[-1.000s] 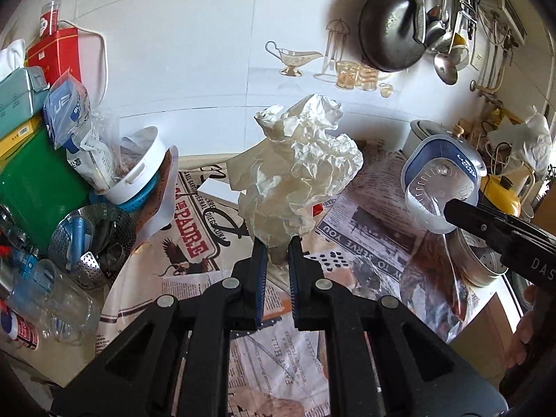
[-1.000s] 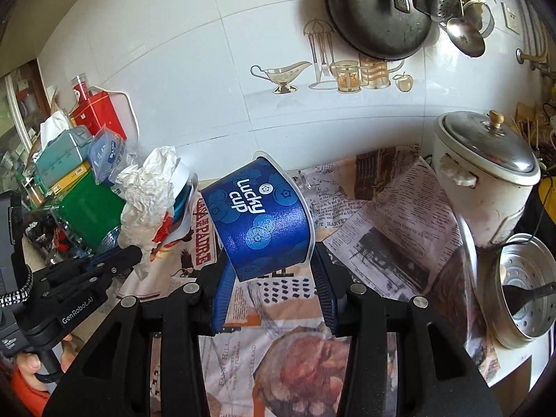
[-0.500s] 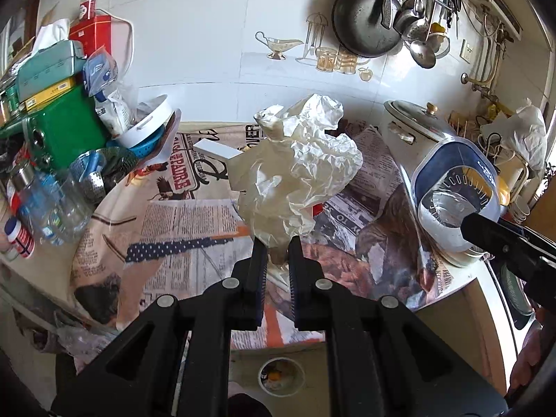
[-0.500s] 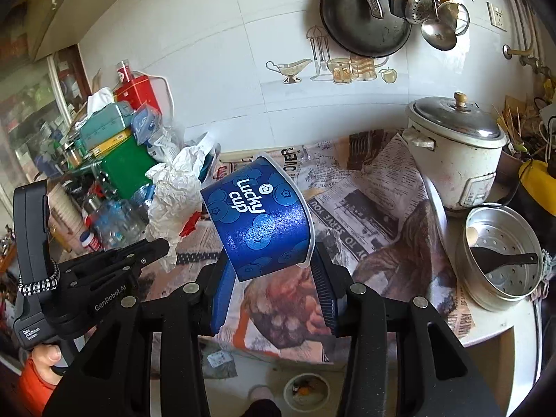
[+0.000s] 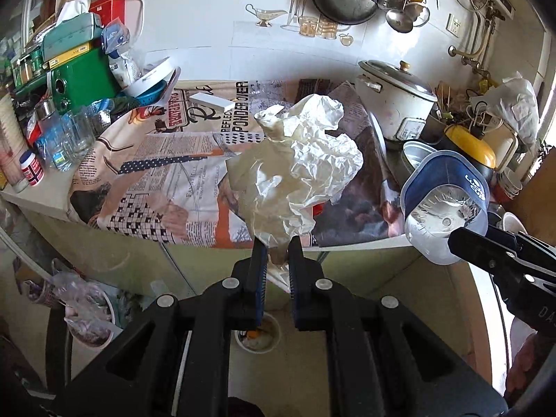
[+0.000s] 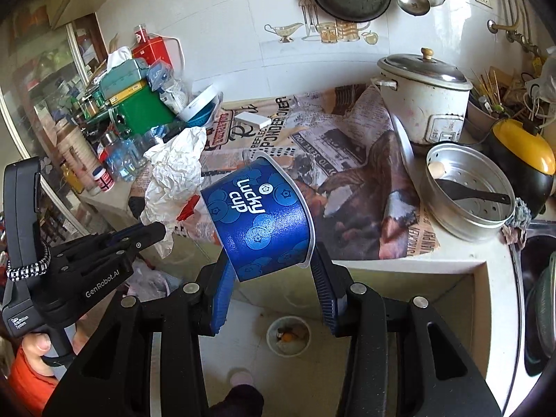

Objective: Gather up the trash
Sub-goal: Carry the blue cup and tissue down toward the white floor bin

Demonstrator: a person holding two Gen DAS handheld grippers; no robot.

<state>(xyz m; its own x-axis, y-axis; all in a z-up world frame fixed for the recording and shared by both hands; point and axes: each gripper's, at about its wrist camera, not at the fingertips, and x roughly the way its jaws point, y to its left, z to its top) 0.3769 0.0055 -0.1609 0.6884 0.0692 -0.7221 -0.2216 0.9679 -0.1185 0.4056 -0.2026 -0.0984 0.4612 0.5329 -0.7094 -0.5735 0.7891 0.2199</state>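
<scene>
While both grippers hang in front of the counter (image 5: pixel 222 243) edge, each carries one piece of trash. One crumpled paper (image 5: pixel 295 170) is clamped at its lower end between the nearly closed fingers of the left gripper (image 5: pixel 277 253); one blue cup (image 6: pixel 259 215), lettered "Lucky Cup", lies tilted on its side, pinched between the blue pads of the right gripper (image 6: pixel 271 278). On the counter stand one rice cooker (image 6: pixel 424 93), one steamer pot (image 6: pixel 469 191) holding one black spatula (image 6: pixel 476 193), and one green box (image 6: pixel 139 107); newspaper (image 5: pixel 163 173) covers the surface. One bowl (image 6: pixel 288 335) sits on the floor below. Compared with half a second earlier, the counter appears farther from both cameras, more floor is visible, and both loads are held as before.
</scene>
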